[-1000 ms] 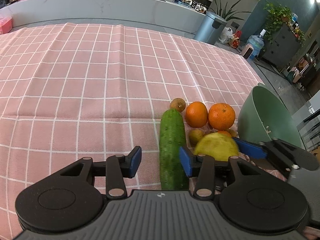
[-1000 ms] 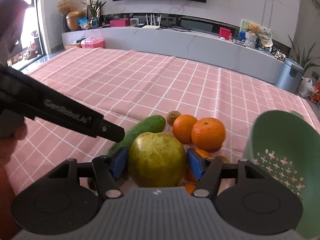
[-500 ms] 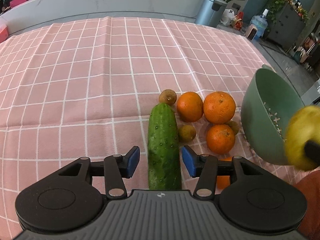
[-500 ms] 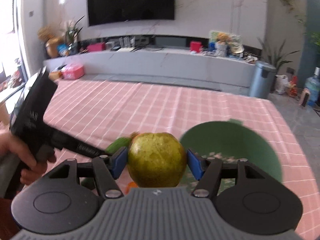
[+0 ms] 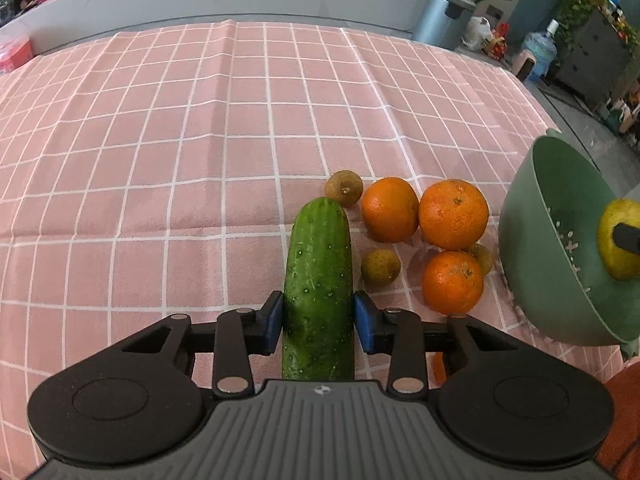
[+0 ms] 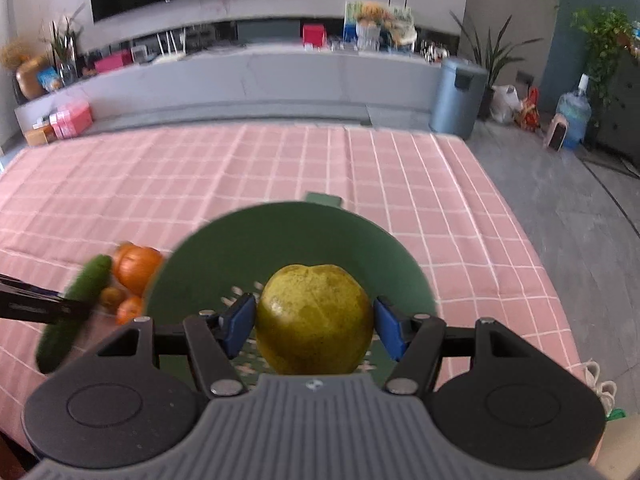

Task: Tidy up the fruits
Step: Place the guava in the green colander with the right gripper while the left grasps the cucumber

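Observation:
My left gripper (image 5: 318,322) is shut on a green cucumber (image 5: 318,280) that lies lengthwise on the pink checked cloth. Three oranges (image 5: 452,214) and small brown-green fruits (image 5: 380,266) lie just right of it. My right gripper (image 6: 314,320) is shut on a yellow-green pear-like fruit (image 6: 314,316) and holds it over the green colander bowl (image 6: 288,236). The bowl (image 5: 552,264) and that fruit (image 5: 618,236) also show at the right edge of the left wrist view. The cucumber (image 6: 72,312) shows blurred in the right wrist view.
The pink checked cloth (image 5: 200,140) covers the table far ahead and to the left. The table's right edge drops to grey floor (image 6: 580,220). A grey counter (image 6: 260,76), a bin (image 6: 458,96) and plants stand beyond.
My left gripper closed from open onto the cucumber. My right gripper lifted the yellow-green fruit from the pile and carried it right, over the green bowl.

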Demonstrator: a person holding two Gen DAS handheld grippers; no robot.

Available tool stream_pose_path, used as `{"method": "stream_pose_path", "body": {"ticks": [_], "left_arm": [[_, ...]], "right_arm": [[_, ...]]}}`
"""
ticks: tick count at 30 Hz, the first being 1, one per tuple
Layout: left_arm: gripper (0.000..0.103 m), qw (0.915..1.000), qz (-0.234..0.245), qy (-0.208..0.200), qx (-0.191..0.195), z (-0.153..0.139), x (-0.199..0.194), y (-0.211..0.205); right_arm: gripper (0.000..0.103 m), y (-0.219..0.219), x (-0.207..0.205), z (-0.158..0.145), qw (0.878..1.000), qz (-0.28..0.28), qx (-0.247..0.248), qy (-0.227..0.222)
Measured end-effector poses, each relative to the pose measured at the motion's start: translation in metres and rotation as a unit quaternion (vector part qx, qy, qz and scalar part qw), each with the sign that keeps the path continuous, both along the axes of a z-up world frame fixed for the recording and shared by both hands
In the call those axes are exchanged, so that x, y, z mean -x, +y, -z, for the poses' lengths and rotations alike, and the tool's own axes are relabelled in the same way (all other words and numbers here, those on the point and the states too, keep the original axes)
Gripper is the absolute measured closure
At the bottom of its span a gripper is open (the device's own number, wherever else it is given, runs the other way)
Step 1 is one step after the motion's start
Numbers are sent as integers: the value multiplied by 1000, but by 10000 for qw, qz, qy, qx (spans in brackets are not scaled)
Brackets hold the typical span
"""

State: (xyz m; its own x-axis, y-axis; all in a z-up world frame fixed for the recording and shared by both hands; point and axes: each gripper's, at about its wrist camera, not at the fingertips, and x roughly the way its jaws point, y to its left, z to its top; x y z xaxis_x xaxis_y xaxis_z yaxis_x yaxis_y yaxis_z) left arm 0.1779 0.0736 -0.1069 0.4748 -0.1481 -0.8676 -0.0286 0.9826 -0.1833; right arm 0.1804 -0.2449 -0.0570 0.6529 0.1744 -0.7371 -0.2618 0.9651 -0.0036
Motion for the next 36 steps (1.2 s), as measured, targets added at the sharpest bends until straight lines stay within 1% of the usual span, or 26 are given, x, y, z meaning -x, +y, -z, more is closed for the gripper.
{"method": "stream_pose_path", "body": {"ticks": [3, 6, 12, 17, 18, 22, 25, 28, 30, 33, 36], "left_arm": [[62, 9999, -95, -65, 27, -5, 6, 0], [62, 9997, -149, -215, 23, -16, 14, -1], [62, 9978, -188, -626, 81, -51, 30, -7], [62, 9948, -14, -977, 296, -84, 30, -20], [62, 9942, 30, -1023, 343, -89, 29, -24], [62, 9915, 259, -1189, 451, -103, 20, -45], [62, 9893, 422, -1268, 590, -109, 13, -62], [62, 9870, 573, -1331, 694, -111, 3, -80], [62, 9858, 661, -1342, 761, -110, -6, -91], [62, 9851, 786, -1254, 881, -101, -19, -108], [62, 9860, 902, -1074, 905, -85, -35, -122]], "right_arm": [[42, -1, -14, 11, 9995, -116, 209, 188], [42, 3, -25, 21, 9982, -250, 394, 367], [42, 10, -40, 35, 9950, -410, 699, 577], [42, 10, -48, 44, 9923, -386, 906, 753], [41, 9, -49, 46, 9918, -382, 907, 809], [41, 10, -48, 46, 9912, -456, 970, 783], [41, 10, -47, 45, 9908, -477, 981, 796], [38, 6, -45, 43, 9918, -483, 894, 773], [29, 3, -42, 38, 9921, -506, 924, 680], [27, 0, -38, 33, 9918, -617, 941, 611], [25, -6, -31, 29, 9921, -709, 857, 587]]}}
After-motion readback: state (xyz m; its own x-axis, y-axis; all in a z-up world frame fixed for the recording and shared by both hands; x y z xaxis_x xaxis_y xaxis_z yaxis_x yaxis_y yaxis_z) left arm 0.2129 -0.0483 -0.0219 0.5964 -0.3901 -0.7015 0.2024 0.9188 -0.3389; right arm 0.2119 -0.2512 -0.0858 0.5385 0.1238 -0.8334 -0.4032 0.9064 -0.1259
